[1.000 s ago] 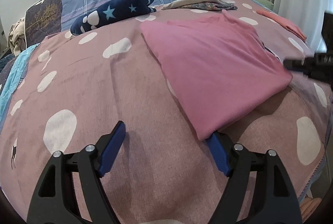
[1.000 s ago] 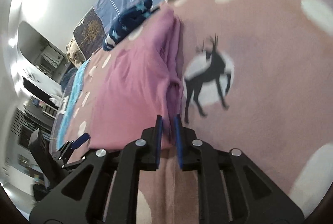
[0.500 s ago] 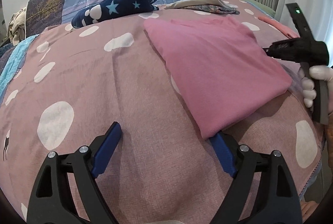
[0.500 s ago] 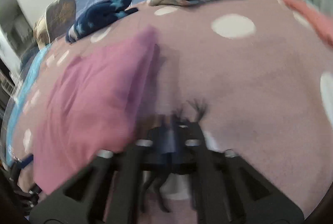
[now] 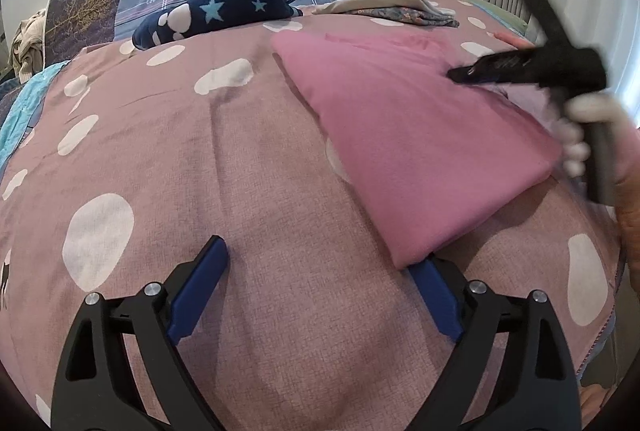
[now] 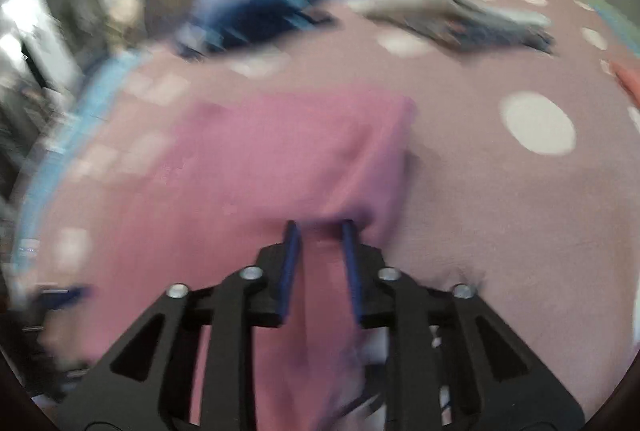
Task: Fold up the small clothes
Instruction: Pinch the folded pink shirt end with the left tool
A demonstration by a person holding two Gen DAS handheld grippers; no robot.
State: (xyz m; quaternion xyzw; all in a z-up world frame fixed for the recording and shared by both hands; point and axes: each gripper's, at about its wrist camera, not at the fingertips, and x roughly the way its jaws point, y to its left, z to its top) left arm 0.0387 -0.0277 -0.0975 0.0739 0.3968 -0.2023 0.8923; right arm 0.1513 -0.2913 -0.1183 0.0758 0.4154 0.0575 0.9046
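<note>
Pink garment (image 5: 416,135), folded into a flat rectangle, lies on a mauve bedspread (image 5: 240,159) with white spots. Left gripper (image 5: 320,283) sits low over the bedspread, its blue fingers wide apart, the right one touching the garment's near corner. Right gripper (image 6: 319,231), blurred, hovers over the garment's far edge, fingers slightly apart with pink fabric between them. A navy star blanket (image 5: 224,9) lies beyond.
</note>
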